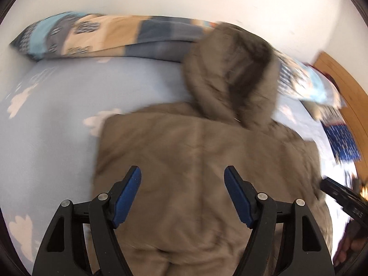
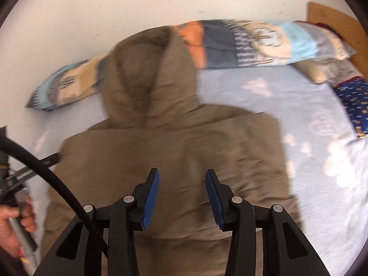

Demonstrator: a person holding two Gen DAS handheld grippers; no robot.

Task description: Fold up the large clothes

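A brown hooded jacket [image 1: 207,151] lies back-up on the bed, its sides folded in and its hood [image 1: 230,69] reaching the pillow. My left gripper [image 1: 182,172] hovers above the jacket's back, open, with nothing between its blue pads. In the right wrist view the same jacket [image 2: 184,142] fills the middle, hood [image 2: 147,69] at the far end. My right gripper [image 2: 182,174] hangs over the lower back, open and narrower than the left, holding nothing. Both views are blurred by motion.
A light blue bed sheet [image 1: 57,126] with pale cloud prints lies under the jacket. Patterned pillows [image 1: 103,34] line the white wall; a wooden headboard [image 2: 333,20] and dark blue cloth [image 2: 354,101] stand at the right. A hand [image 2: 13,220] and black cable [image 2: 46,172] show at the left edge.
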